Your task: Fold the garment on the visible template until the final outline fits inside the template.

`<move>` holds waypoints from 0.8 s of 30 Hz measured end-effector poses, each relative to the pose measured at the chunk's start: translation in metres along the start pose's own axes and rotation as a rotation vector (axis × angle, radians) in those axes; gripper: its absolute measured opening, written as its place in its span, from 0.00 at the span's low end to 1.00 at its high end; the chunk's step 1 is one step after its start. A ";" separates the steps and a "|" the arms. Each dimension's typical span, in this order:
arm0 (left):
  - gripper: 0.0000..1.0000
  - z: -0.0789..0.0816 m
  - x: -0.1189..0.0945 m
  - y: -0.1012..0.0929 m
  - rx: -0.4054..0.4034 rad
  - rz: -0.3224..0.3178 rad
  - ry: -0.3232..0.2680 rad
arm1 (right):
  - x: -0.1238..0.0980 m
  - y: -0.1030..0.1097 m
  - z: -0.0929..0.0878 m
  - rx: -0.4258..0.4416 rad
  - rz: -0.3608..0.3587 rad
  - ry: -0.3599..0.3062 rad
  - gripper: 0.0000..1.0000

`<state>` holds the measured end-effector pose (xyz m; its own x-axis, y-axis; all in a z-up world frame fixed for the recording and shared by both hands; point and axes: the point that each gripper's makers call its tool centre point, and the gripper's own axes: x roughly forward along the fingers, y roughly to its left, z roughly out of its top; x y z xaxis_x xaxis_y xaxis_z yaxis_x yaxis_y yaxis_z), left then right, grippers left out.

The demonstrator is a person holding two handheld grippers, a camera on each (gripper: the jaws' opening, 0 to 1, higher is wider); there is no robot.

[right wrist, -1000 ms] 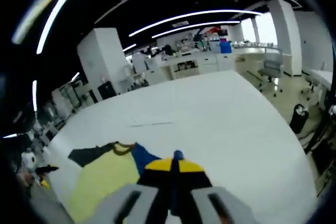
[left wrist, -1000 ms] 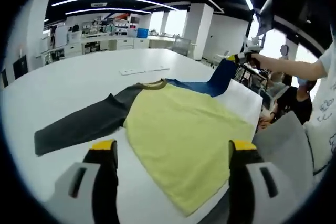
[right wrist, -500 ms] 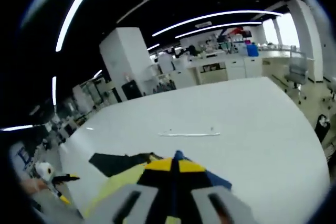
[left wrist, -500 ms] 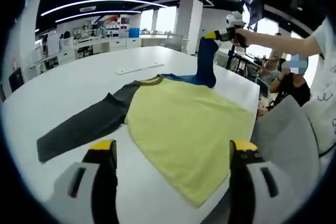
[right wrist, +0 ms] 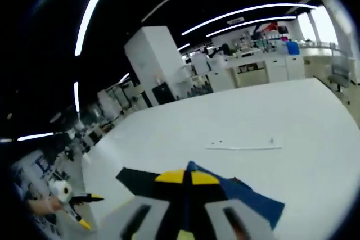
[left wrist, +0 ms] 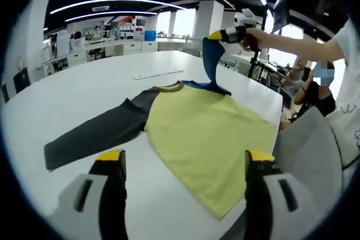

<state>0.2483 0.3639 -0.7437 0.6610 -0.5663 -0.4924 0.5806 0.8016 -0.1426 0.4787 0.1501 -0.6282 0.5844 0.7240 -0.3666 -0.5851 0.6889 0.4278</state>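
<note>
Since the earlier frames the right gripper has carried the blue sleeve up and leftward in the left gripper view, from low at the right edge of the shirt to high above its shoulder; the view itself has hardly shifted. Shirt lies flat on the white table, centre of the left gripper view: yellow body, dark sleeve stretched out toward the left, collar toward the upper centre. Blue sleeve hangs from the right gripper's tip, upper right of centre, its root still at the shoulder. In the right gripper view the jaws are pressed together on that blue cloth, which spreads to lower right; dark sleeve shows at lower left, and the left gripper sits small at far lower left. Left gripper, in its own view, is spread wide and holds nothing, jaws rising at the bottom of frame either side of the shirt's near hem. A pale strip lies on the table beyond the collar. Template outline: cannot make one out. Step in hand, as I judge it: first sleeve fold. Next move calls for bringing the blue sleeve over the yellow body, laying it flat and releasing; dark sleeve then wants the same treatment.
</note>
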 end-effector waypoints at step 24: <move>0.83 -0.007 -0.005 0.013 -0.095 0.070 -0.030 | 0.147 0.048 -0.107 0.000 0.043 0.194 0.00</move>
<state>0.2487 0.3783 -0.7488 0.7129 -0.5126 -0.4786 0.4856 0.8532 -0.1904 0.4762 0.2930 -0.7505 0.4397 0.7461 -0.5000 -0.6074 0.6571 0.4464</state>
